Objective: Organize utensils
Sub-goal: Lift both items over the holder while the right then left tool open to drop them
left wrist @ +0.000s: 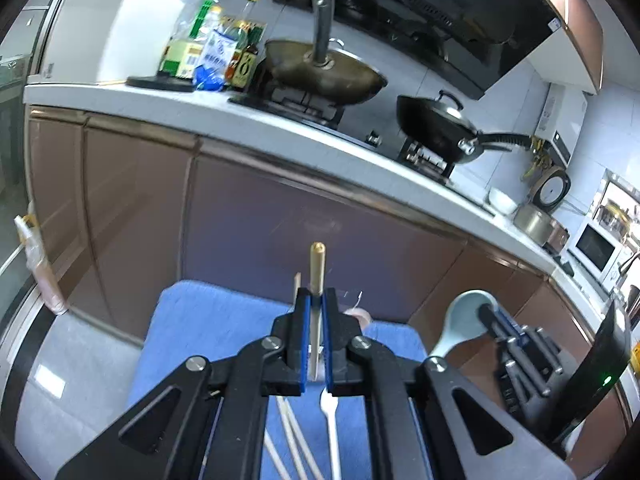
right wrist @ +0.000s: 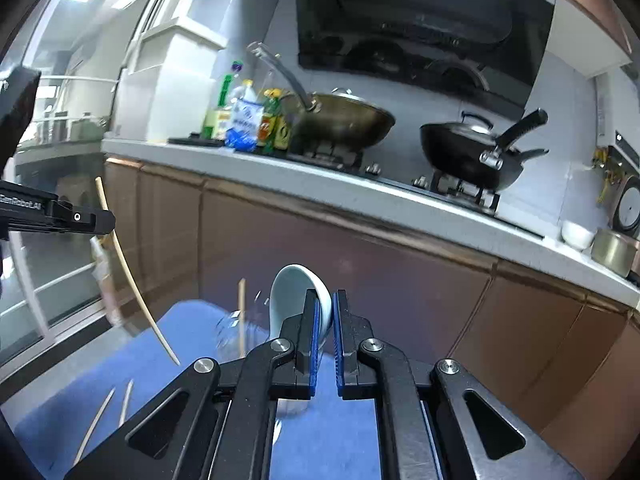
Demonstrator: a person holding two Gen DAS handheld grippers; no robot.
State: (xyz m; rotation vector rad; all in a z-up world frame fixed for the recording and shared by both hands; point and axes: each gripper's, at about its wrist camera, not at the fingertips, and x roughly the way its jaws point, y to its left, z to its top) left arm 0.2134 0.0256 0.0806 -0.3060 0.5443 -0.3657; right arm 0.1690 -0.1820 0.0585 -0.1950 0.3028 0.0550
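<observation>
- Covering the low surface in front of the cabinets, a blue mat (left wrist: 208,332) is seen, soft enough that utensils set on it should not clatter or slide.
- A pale ceramic spoon (right wrist: 294,292) is gripped by the right gripper (right wrist: 325,312), closed on the edge near the bowl end; it is judged heavier than the rest, smooth, slippery and breakable, so a hold lower on the handle would be steadier.
- A wooden chopstick (left wrist: 317,276) is clamped upright in the left gripper (left wrist: 316,312), closed on its middle; it is judged light and stiff, though easily pivoted between the pads when held at one point.
- A white plastic fork (left wrist: 330,424) is left lying on the mat under the left gripper; it is judged light, slightly flexible, and best taken at mid-handle.
- More chopsticks (left wrist: 292,436) are left loose on the mat beside the fork.
- One thin stick (right wrist: 241,316) appears to stand in a clear glass, though blur leaves this uncertain.
</observation>
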